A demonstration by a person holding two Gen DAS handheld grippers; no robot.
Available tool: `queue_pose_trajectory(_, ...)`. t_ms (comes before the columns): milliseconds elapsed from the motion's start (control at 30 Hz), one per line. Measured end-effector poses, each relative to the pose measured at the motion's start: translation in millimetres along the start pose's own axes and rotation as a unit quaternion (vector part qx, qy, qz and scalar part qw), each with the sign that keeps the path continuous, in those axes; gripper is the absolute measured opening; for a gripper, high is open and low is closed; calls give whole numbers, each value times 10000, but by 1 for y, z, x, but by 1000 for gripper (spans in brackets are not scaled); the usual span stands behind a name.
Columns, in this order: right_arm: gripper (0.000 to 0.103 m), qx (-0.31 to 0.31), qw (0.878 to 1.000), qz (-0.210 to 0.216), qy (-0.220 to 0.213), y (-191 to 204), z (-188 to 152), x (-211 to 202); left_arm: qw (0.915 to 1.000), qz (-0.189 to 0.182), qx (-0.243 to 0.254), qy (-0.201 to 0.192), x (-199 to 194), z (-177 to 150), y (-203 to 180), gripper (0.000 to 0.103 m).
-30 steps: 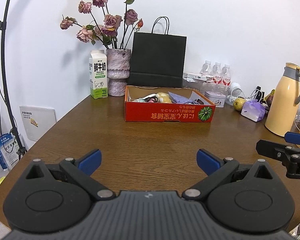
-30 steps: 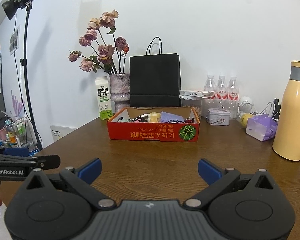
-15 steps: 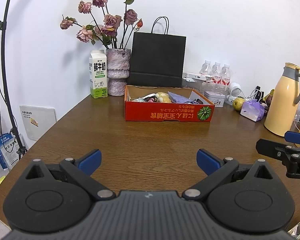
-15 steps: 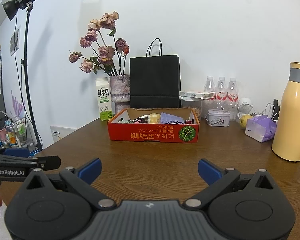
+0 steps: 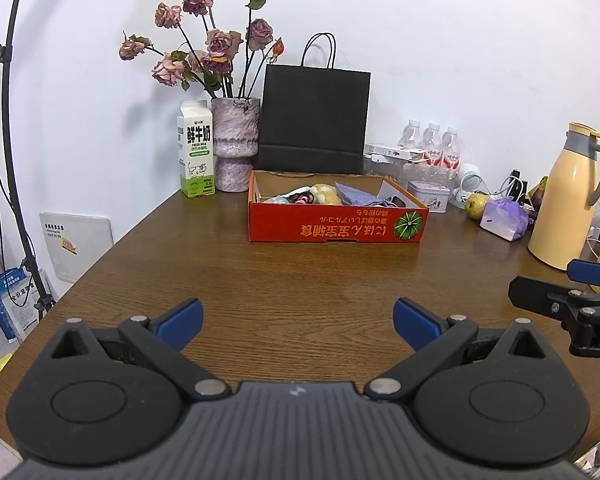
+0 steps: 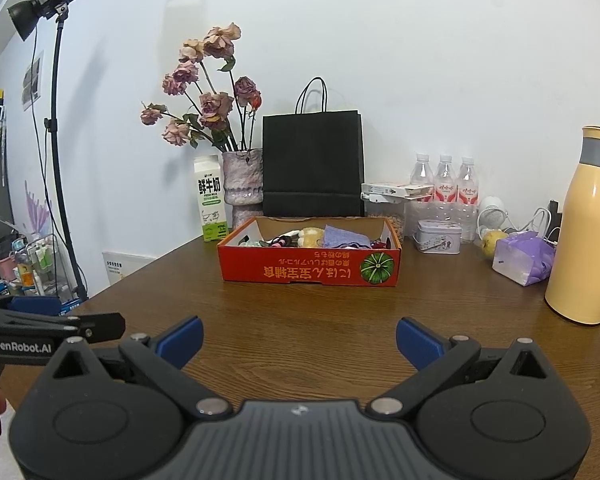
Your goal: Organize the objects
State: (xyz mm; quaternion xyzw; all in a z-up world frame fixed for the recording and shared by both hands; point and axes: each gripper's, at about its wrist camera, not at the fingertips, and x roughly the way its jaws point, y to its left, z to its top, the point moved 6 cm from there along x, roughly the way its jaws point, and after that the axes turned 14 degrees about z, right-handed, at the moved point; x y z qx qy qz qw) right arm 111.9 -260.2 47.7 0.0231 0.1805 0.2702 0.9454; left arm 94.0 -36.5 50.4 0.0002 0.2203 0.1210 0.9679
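Note:
A red cardboard box (image 5: 337, 225) (image 6: 309, 267) stands at the back middle of the brown table (image 5: 300, 276), holding small items: a yellowish round thing (image 5: 325, 193), a purple cloth (image 5: 356, 194) and others I cannot make out. My left gripper (image 5: 298, 320) is open and empty, low over the table's near part, well short of the box. My right gripper (image 6: 299, 340) is open and empty, also near the front. Each gripper shows at the edge of the other's view.
Behind the box stand a milk carton (image 5: 195, 149), a vase of dried roses (image 5: 235, 144) and a black paper bag (image 5: 314, 118). At the right are water bottles (image 5: 431, 145), a tin (image 5: 428, 197), a pear (image 5: 475, 204), a purple packet (image 5: 504, 220) and a yellow thermos (image 5: 566, 196).
Both grippers have risen and drifted slightly; the box sits a little lower in the right wrist view. Both stay open and nothing on the table moved.

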Motion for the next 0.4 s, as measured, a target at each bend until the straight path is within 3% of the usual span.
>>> queue_pose_trajectory(400, 103, -5, 10000, -7, 10, 2, -1, 1, 10000, -58, 34, 61, 3, -3, -2, 103)
